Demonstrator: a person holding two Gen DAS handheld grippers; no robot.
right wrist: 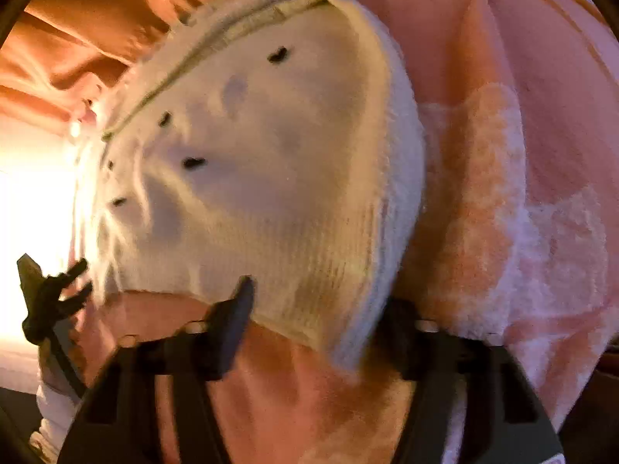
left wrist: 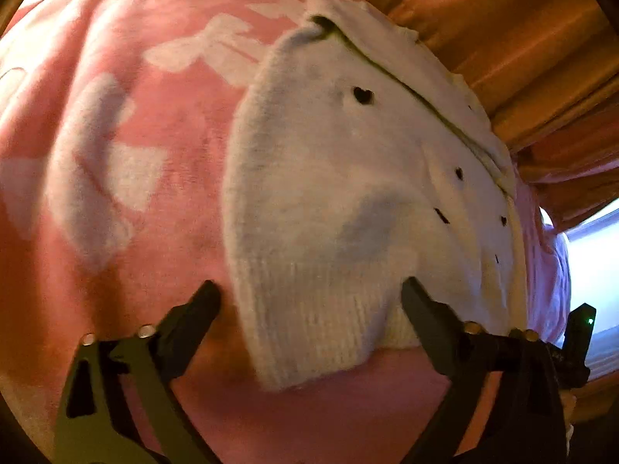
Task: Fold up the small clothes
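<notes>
- White sock: a knitted piece with small dark heart marks, lying flat on the pink blanket; its ribbed cuff points toward both of my claws.
- My left claw: jaws spread wide on either side of the ribbed cuff. The left finger stands clear of the knit; the right finger is at the cuff's edge, though I cannot tell if it touches. Nothing is gripped.
- My right claw: jaws closer together, straddling the cuff corner of the sock. One finger shows in front of the knit; the other is hidden behind the fabric, so I cannot tell whether it pinches.
- Left view only: white bow shapes printed on the blanket, and my right claw's tip at the far right edge.
- Right view only: my left claw seen small at the left, against a bright glare.
- Both views: orange folded cloth beyond the sock's far edge.
</notes>
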